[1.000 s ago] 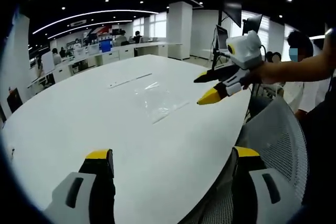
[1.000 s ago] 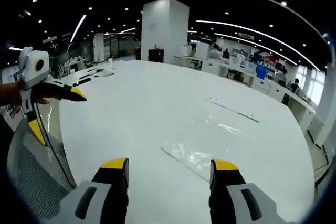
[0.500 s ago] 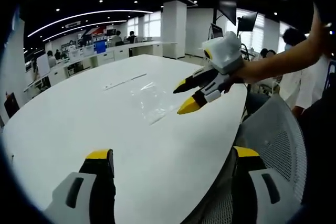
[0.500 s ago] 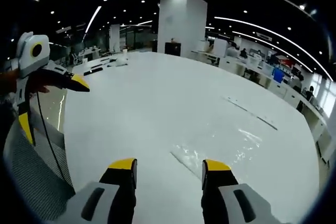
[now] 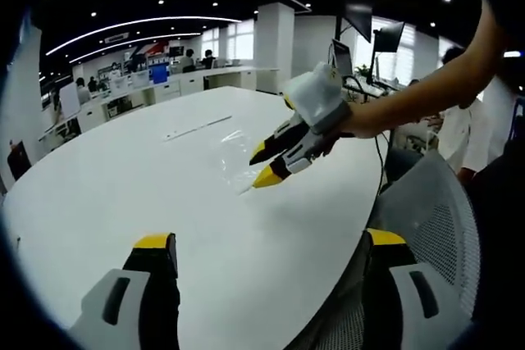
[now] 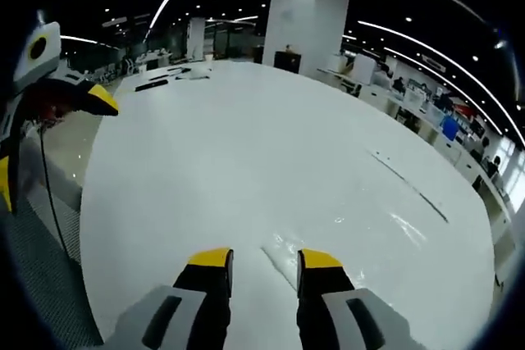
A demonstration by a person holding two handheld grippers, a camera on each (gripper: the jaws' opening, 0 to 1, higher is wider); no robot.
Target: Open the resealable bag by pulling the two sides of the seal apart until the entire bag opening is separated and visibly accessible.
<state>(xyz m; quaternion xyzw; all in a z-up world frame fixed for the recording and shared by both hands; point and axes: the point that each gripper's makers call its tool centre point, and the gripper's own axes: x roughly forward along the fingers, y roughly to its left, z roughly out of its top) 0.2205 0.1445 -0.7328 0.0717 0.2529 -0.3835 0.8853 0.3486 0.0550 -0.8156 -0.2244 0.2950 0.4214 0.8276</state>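
**Clear bag flat on the white table, right jaws at its near corner**

The resealable bag is clear plastic, lying flat on the white table; no writing or label can be read on it, and nothing can be made out inside it. In the right gripper view the bag spreads ahead and to the right of the right gripper, whose yellow-tipped jaws stand a little apart with the bag's near corner at the gap between them; whether they touch the plastic cannot be told. In the left gripper view the right gripper is held by a hand low over the bag's near edge. The left gripper has its jaws wide apart, well short of the bag, with a grey mesh chair just beside the table edge.
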